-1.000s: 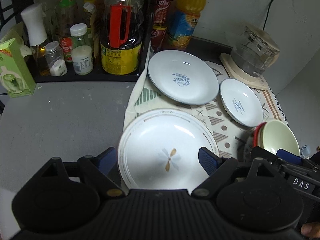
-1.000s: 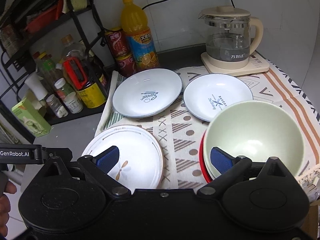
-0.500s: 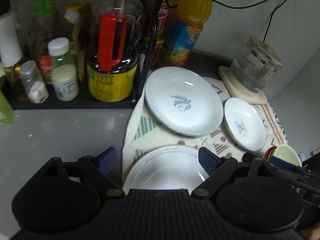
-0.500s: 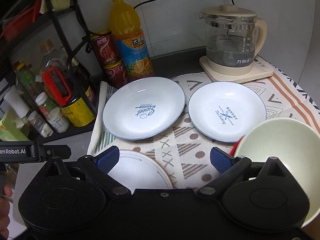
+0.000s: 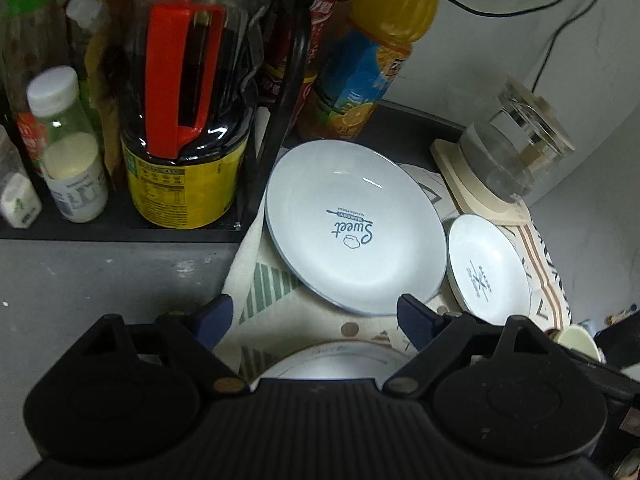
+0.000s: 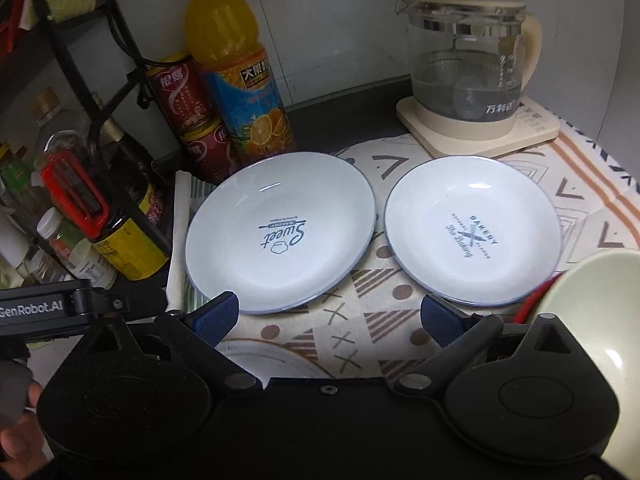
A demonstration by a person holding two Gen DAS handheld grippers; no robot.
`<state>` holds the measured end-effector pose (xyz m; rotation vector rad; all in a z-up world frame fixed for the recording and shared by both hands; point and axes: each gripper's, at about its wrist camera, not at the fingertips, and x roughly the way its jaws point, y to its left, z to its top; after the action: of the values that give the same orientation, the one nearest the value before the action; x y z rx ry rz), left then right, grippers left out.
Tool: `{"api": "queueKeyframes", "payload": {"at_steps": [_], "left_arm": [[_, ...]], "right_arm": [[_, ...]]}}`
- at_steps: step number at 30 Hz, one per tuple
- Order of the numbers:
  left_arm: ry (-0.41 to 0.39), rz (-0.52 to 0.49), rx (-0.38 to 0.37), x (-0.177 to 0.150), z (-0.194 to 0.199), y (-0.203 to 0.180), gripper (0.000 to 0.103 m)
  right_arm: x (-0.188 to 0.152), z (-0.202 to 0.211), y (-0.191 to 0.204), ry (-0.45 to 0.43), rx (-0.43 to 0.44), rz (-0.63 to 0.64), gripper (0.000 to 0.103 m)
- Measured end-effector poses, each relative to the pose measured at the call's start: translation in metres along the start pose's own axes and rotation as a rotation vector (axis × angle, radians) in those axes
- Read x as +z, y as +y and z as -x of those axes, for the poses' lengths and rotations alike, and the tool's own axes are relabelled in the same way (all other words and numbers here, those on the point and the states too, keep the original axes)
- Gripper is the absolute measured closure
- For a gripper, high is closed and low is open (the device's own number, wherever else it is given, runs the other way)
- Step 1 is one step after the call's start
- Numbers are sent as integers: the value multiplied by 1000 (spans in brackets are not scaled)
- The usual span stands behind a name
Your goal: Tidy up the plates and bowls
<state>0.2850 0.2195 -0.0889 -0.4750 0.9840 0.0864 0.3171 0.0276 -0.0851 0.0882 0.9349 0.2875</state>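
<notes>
Plates lie on a patterned cloth (image 6: 400, 292) that covers the right part of the desk (image 5: 100, 280). In the right wrist view the "Sweet" plate (image 6: 280, 232) sits far and left, the "Bakery" plate (image 6: 472, 230) just beside it on the right, their rims close but whether they touch is unclear. A white plate with a brown rim line (image 5: 332, 360) lies nearest, mostly hidden under both grippers.

The left gripper (image 5: 316, 316) hangs with its jaws spread wide and nothing between them; the near edge of the "Sweet" plate lies just beyond its fingertips. The right gripper (image 6: 332, 316) is likewise spread and empty, over bare cloth, with the near rims of the two blue-rimmed plates just beyond its fingertips on either side. A pale green bowl (image 6: 592, 320), nested in a red one (image 6: 532, 300), stands at the near right, beside the right gripper.

A glass kettle (image 6: 464, 68) stands far right; an orange drink bottle (image 6: 236, 64) and a shelf of bottles (image 5: 120, 224) stand far left.
</notes>
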Motion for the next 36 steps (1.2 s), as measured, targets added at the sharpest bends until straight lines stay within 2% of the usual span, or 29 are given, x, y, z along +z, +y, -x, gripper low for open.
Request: {"api": "queueKeyframes", "payload": {"at_steps": [4,8,12,15,17,18,20,23,25,30,33,36], "left_arm": [[18,44,10,5,-16,7,15],[33,109,-31,8,-33,16,15],[46,160,-21,11,-48,20,17],[50,208,-36,14,-60,24,24],[54,231,-43,14,-67,25,38],[60,245,-47,14,-70,25,41],[70,275,-54,14,-76,27,51],[78,300,-52,13,-84,30,61],[80,307,-56,12,-89,30,66],[74,328,-59,9,-98,31,81],[66,331,-52,9,-99,30,88],[65,335,-44,11,-99,30,91]], "right_arm": [[4,-13,-1,9,3,-33,5],[8,-31,-1,23,9,-63,4],[11,-49,-10,59,22,-163,4],[11,-59,-16,65,35,-220,9],[12,-66,-21,81,38,-261,19],[12,-69,-24,86,36,-284,20],[13,-75,-29,95,29,-326,31],[12,-88,-38,124,53,-396,49],[12,-94,-41,132,65,-427,56],[19,-105,-36,114,82,-420,62],[23,-111,-33,120,91,-407,70],[24,-114,-32,122,67,-401,85]]}}
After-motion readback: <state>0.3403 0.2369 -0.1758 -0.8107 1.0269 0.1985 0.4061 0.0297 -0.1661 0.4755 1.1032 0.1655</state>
